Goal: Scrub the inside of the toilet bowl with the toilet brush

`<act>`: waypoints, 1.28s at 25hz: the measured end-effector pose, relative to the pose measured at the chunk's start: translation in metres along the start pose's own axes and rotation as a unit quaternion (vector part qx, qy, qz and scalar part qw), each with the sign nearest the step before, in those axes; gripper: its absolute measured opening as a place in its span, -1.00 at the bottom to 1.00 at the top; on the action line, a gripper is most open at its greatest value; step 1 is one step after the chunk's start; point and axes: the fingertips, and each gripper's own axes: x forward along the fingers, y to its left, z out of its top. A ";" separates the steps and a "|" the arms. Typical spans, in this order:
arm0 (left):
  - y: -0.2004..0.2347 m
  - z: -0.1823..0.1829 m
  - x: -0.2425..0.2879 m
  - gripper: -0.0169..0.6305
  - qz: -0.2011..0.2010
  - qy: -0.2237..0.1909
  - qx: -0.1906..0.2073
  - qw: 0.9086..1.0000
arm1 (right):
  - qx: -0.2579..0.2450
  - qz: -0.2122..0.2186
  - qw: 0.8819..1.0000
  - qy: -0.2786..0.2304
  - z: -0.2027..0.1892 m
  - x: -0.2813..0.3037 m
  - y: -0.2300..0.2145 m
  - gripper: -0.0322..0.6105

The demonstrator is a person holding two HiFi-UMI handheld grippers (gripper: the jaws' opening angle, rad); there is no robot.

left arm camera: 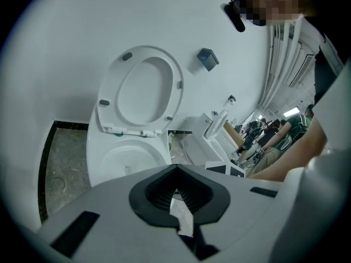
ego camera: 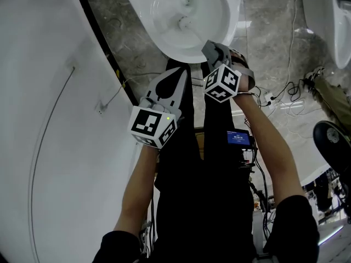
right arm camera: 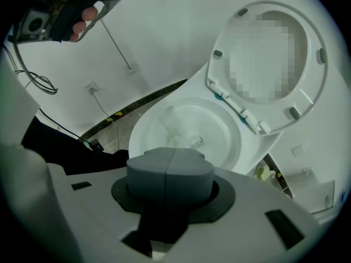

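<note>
The white toilet bowl (ego camera: pixel 159 32) lies at the top of the head view, with its seat and lid (left arm camera: pixel 142 89) raised against the wall. Something small and pale (right arm camera: pixel 193 141) sits at the bottom of the bowl (right arm camera: pixel 219 147); I cannot tell what it is. No toilet brush shows in any view. My right gripper (ego camera: pixel 211 47) hovers at the bowl's near rim, its grey jaws (right arm camera: pixel 173 155) pressed together with nothing between them. My left gripper (ego camera: pixel 178 73) hangs lower and to the left, over the floor. Its black jaws (left arm camera: pixel 175 174) meet at the tips and hold nothing.
A curved white wall (ego camera: pixel 49 119) runs down the left, edged by dark marble floor (ego camera: pixel 126 32). Cables and a socket strip (ego camera: pixel 269 98) lie on the floor at the right, near a urinal (ego camera: pixel 343 26). A grey box (left arm camera: pixel 207 59) hangs on the wall.
</note>
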 end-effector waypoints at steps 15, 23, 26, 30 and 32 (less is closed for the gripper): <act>0.002 -0.003 -0.003 -0.92 0.003 -0.001 -0.001 1.000 | -0.032 -0.058 0.997 0.033 -0.021 0.012 -0.048 -0.41; 0.006 -0.005 -0.008 -0.92 0.007 0.001 -0.001 1.000 | -0.072 -0.079 0.994 0.036 -0.003 0.024 -0.085 -0.41; 0.005 -0.005 -0.008 -0.92 0.007 0.001 -0.002 1.000 | -0.081 -0.083 0.993 0.037 0.005 0.029 -0.096 -0.41; 0.006 -0.005 -0.009 -0.92 0.009 0.003 -0.003 1.000 | -0.095 -0.091 0.991 0.034 0.018 0.033 -0.108 -0.41; 0.007 -0.006 -0.009 -0.92 0.009 0.004 -0.004 1.000 | -0.096 -0.097 0.990 0.030 0.025 0.035 -0.112 -0.41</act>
